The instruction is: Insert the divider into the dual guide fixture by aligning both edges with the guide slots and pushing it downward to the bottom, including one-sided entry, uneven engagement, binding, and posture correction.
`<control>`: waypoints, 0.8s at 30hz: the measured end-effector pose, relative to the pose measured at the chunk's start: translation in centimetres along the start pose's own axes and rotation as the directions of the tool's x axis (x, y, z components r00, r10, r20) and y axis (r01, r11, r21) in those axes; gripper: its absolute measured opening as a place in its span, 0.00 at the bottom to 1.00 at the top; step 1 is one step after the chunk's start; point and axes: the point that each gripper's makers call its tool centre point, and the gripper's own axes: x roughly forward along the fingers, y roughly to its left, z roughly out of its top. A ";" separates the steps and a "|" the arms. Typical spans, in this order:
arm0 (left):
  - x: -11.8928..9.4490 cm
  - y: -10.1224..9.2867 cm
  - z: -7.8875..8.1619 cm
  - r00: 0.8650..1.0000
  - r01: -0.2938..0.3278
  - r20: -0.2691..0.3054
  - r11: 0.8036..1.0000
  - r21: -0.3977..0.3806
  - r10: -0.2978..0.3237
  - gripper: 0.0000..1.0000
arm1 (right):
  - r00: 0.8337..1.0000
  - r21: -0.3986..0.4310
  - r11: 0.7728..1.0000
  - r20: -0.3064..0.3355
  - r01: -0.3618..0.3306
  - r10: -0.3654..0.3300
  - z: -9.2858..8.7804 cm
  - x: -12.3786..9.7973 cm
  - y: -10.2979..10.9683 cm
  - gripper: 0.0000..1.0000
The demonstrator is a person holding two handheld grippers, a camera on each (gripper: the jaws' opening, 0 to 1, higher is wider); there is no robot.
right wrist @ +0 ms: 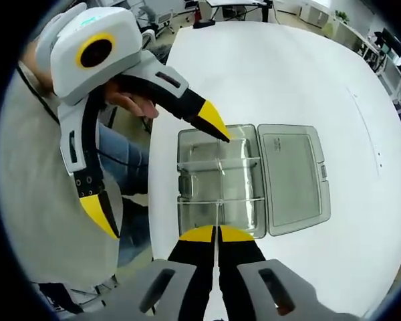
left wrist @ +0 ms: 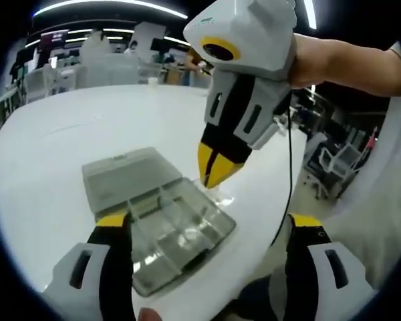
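Holding thin clear divider point(right wrist: 218, 217) edgewise in closed right gripper point(right wrist: 217, 232) over the box point(right wrist: 187, 164); left gripper point(left wrist: 207, 224) wide; likely light, stiff, slippery—gripping top edge.

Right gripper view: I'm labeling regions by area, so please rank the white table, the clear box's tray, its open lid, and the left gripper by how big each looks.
1. White table.
2. Left gripper, enlarged by nearness to the camera.
3 and 4. Clear tray and open lid look alike; I would not rank them.
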 end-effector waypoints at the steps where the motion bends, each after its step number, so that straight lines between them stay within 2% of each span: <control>1: 0.0 0.0 0.0 1.000 0.000 0.000 1.000 -0.001 0.000 0.94 | 1.000 0.000 1.000 0.000 0.000 0.000 0.0 0.0 0.0 0.00; 24: -0.1 0.3 -0.2 1.000 -0.004 -0.008 1.000 -0.008 0.004 0.92 | 1.000 0.007 1.000 -0.002 -0.011 0.011 -0.4 1.1 -0.4 0.00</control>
